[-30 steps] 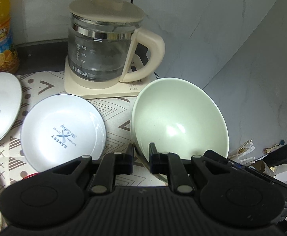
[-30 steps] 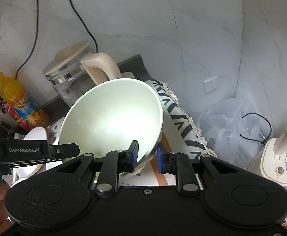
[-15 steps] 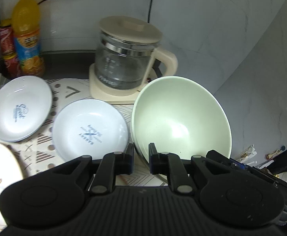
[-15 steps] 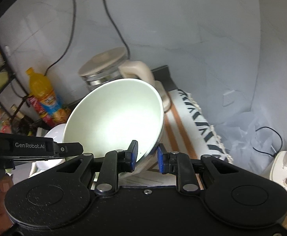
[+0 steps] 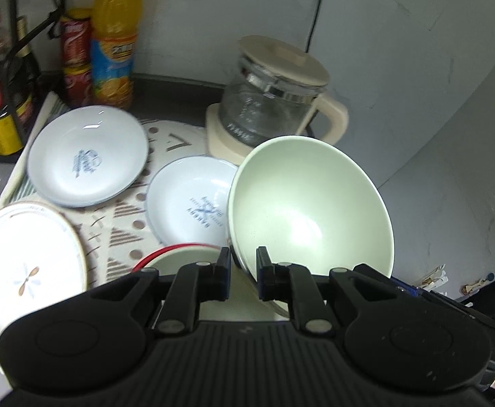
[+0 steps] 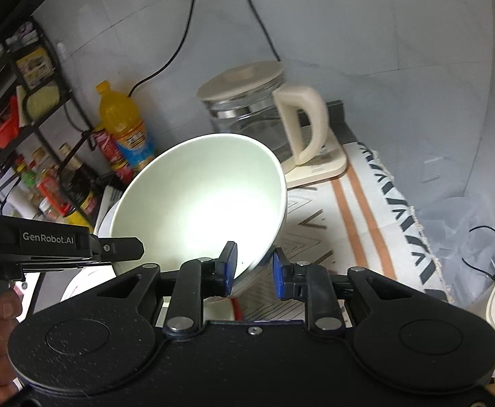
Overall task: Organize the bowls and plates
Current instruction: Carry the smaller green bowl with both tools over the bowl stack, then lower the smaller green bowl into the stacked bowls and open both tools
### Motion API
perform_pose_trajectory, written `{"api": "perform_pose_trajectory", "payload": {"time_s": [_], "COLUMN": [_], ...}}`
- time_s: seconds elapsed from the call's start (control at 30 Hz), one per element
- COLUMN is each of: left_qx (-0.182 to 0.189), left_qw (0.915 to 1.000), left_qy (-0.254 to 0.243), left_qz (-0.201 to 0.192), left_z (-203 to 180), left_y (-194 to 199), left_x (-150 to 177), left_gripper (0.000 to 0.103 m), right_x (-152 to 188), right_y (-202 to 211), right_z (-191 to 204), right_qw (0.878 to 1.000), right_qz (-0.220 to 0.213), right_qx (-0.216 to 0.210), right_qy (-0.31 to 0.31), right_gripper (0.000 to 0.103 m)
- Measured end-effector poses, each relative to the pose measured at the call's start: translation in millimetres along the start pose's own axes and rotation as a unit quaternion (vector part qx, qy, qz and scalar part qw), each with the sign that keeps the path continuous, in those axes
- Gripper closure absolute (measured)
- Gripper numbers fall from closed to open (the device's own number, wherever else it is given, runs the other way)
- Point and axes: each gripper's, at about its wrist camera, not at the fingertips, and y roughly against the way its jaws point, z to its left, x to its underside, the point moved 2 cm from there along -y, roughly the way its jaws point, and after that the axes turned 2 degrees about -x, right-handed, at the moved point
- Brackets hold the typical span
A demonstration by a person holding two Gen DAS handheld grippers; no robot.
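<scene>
Both jaws clamp the green bowl's [image 5: 310, 210] rim, left gripper [image 5: 243, 273] and right gripper [image 6: 253, 273] on opposite sides; you hold it tilted above the red-rimmed bowl [image 5: 183, 259] directly beneath.

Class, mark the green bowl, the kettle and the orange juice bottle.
green bowl [image 5: 312, 210]: left wrist view, inner wall.
kettle [image 6: 244, 115]: right wrist view, glass body.
orange juice bottle [image 5: 113, 51]: left wrist view, label.
</scene>
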Motion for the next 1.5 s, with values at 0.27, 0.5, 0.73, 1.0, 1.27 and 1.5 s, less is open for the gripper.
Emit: {"api": "perform_pose_trajectory", "payload": {"time_s": [0.27, 0.5, 0.73, 1.0, 1.27, 1.5], "left_qx": [-0.016, -0.024, -0.027, -0.014, -0.019, -0.025], "left_qw": [0.9994, 0.9981, 0.9968, 0.9959, 0.9928, 0.9922], "left_qy": [0.028, 0.052, 0.061, 0.066, 0.090, 0.086], "left_qz": [0.012, 0.024, 0.045, 0.060, 0.077, 0.086], "left_z": [30.9, 51.2, 61.7, 64.8, 78.6, 77.5], "left_y": [8.5, 13.1, 7.1, -5.9, -19.7, -21.7], "left_x": [14.9, 26.8, 40.5, 50.7, 60.6, 58.6], "left_gripper": [0.090, 0.090, 0.089, 0.088, 0.088, 0.086], "right_x": [12.5, 21.7, 35.6, 48.0, 57.4, 56.2], "right_y": [-7.7, -12.9, -21.1, -29.3, -41.9, -43.6], "right_z": [25.7, 41.8, 49.3, 51.1, 56.7, 56.9], "right_qw": [0.999, 0.997, 0.994, 0.991, 0.987, 0.986], "right_qz": [0.027, 0.051, 0.078, 0.107, 0.136, 0.142], "right_qx": [-0.022, -0.035, -0.030, -0.006, -0.004, -0.011], "right_qy": [0.032, 0.054, 0.064, 0.074, 0.088, 0.084], "right_gripper": [0.080, 0.079, 0.079, 0.072, 0.068, 0.061]}}
